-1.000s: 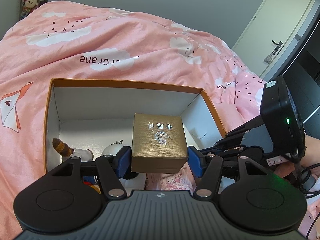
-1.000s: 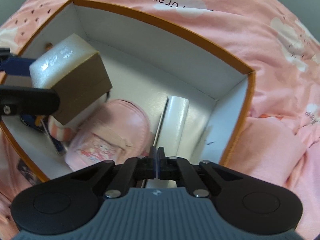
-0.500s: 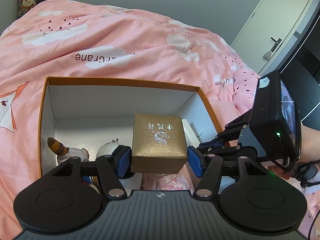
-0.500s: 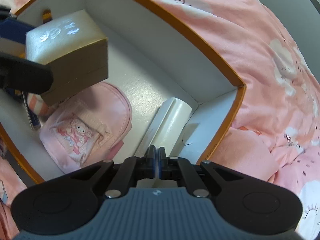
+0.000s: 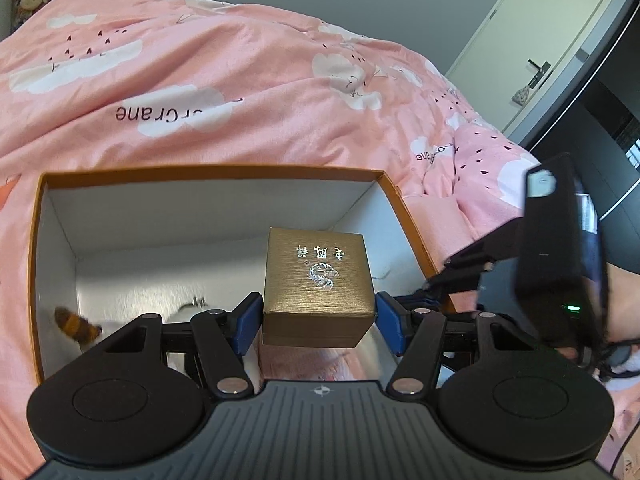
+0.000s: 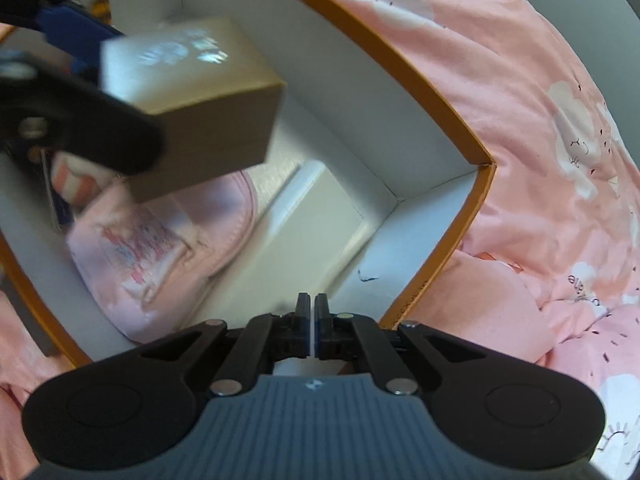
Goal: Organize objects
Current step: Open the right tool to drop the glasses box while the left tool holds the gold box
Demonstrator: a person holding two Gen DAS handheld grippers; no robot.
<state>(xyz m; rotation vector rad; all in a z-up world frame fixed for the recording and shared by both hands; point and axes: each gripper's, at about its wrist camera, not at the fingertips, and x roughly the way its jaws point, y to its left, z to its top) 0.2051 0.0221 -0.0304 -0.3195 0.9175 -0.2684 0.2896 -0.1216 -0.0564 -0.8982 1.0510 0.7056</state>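
A gold gift box (image 5: 318, 276) with silver lettering hangs above the inside of an orange-rimmed white carton (image 5: 208, 171). My left gripper (image 5: 318, 320) is shut on it, blue pads pressing its two sides. The right wrist view shows the same gold box (image 6: 192, 92) at upper left, over a pink pouch (image 6: 160, 248). My right gripper (image 6: 311, 312) is shut with nothing between its fingers, above the carton's near right corner (image 6: 476, 184). A white oblong package (image 6: 304, 220) lies on the carton floor just ahead of it.
A plush toy with a brown striped tail (image 5: 76, 326) lies at the carton's left end. The carton sits on a pink cloud-print duvet (image 5: 240, 80). The right gripper's body (image 5: 560, 260) and the hand holding it are close on the right. A door (image 5: 552, 40) stands far right.
My left gripper has carried the gold box sideways toward the carton's right half. The right gripper has rolled in place, so its view of the carton has turned; it stayed shut.
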